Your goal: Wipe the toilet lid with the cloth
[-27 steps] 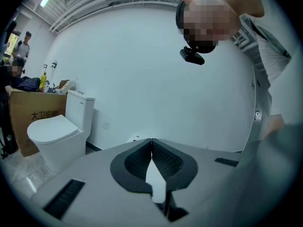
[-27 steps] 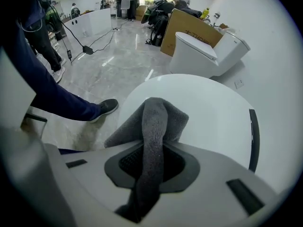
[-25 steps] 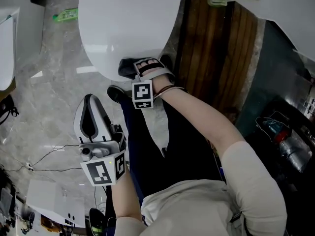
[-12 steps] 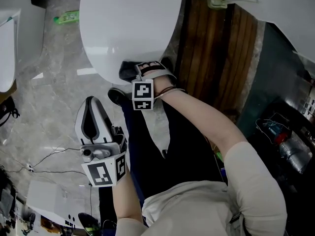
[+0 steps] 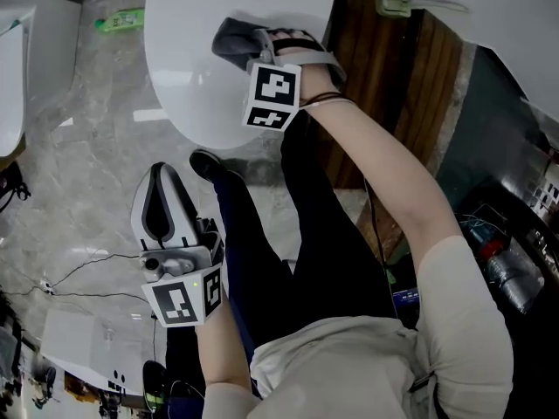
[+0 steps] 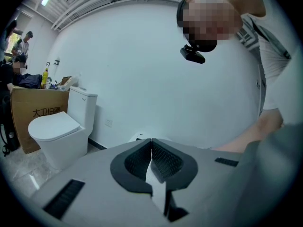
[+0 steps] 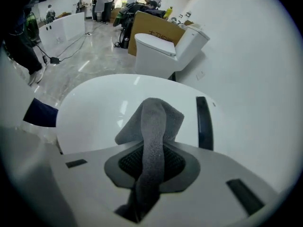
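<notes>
The white toilet lid (image 5: 192, 59) (image 7: 104, 117) fills the top of the head view, closed. A grey cloth (image 5: 234, 40) (image 7: 154, 122) lies pressed on the lid's right half, held by my right gripper (image 5: 258, 42) (image 7: 151, 162), which is shut on it. In the right gripper view the cloth runs up between the jaws and folds over onto the lid. My left gripper (image 5: 162, 212) (image 6: 151, 162) hangs low beside the person's leg, away from the toilet, jaws shut with nothing between them.
Grey marble floor (image 5: 79, 173) lies left of the toilet. A dark wooden panel (image 5: 384, 94) stands to the right. A second white toilet (image 6: 59, 131) (image 7: 163, 51) and a cardboard box (image 6: 28, 112) stand nearby. Cables (image 5: 79, 282) trail on the floor.
My right gripper has moved with the cloth from the lid's near edge up and forward onto the lid's far right part. The left gripper has stayed put.
</notes>
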`<move>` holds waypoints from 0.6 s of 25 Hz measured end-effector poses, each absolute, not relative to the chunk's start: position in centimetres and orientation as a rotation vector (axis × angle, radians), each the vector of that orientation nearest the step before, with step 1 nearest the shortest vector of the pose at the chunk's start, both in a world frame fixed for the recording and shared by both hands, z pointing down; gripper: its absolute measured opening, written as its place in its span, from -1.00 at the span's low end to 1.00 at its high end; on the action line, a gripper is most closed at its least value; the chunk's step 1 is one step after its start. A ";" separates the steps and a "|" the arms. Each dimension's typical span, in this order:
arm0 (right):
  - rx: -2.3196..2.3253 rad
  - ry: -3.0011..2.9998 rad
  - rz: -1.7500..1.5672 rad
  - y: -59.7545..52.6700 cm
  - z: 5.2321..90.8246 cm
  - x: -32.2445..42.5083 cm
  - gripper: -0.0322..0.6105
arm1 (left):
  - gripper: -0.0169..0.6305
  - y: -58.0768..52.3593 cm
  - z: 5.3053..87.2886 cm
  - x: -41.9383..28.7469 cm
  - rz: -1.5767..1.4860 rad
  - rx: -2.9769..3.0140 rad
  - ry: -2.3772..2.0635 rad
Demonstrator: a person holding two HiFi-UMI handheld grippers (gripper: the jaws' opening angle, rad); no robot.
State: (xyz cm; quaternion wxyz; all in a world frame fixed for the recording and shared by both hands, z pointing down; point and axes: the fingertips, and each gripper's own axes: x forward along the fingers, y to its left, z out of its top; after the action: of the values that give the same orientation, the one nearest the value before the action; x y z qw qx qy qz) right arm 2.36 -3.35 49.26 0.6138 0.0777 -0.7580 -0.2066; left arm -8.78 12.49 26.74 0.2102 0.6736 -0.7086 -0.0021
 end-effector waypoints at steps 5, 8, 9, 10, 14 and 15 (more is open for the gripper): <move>0.227 -1.702 -0.585 -11.2 47.8 0.5 -0.68 | -0.90 10.9 26.3 -10.0 0.001 1.857 -1.991; 0.229 -1.695 -0.600 -14.0 47.9 -0.5 -0.68 | -0.90 9.9 26.6 -10.2 0.019 1.854 -1.986; 0.230 -1.694 -0.600 -14.7 48.0 -0.8 -0.68 | -0.90 9.6 26.7 -10.3 0.021 1.849 -1.985; 0.230 -1.693 -0.604 -15.2 48.1 -1.1 -0.68 | -0.90 9.5 26.8 -10.5 0.021 1.842 -1.987; 0.231 -1.687 -0.633 -16.9 48.5 -2.4 -0.68 | -0.90 8.9 26.7 -10.9 0.025 1.829 -1.992; 0.232 -1.686 -0.634 -17.2 48.7 -2.7 -0.68 | -0.90 8.8 26.7 -11.0 0.030 1.832 -1.991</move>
State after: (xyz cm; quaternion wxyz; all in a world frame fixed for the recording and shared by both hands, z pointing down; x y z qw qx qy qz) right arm -2.67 -17.23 48.66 0.6155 0.1007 -0.7317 -0.2751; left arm -11.01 8.80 26.67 0.2159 0.6611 -0.7185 0.0108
